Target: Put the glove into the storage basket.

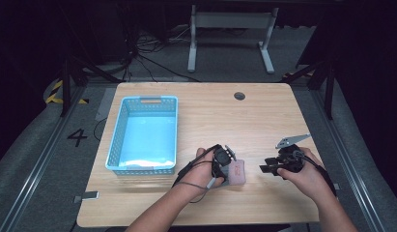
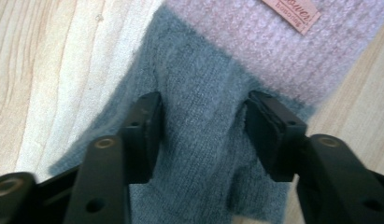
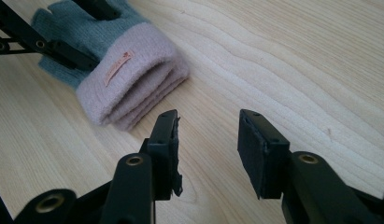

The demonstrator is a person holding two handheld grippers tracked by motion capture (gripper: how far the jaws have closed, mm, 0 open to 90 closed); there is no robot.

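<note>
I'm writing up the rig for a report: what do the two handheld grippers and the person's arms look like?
Both are black. The left gripper trails a thin dark cable; its two flat, rectangular fingers sit on arms with round rivet holes. The right gripper carries a grey three-cornered plate on top, and its fingers have block-shaped black pads. The forearms are bare, with no sleeves in view.

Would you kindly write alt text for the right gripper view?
Open black tongs hover over a light wooden table, empty. Beyond them lie folded grey knitted gloves with pink cuffs, the other gripper's tongs on their grey part.
</note>
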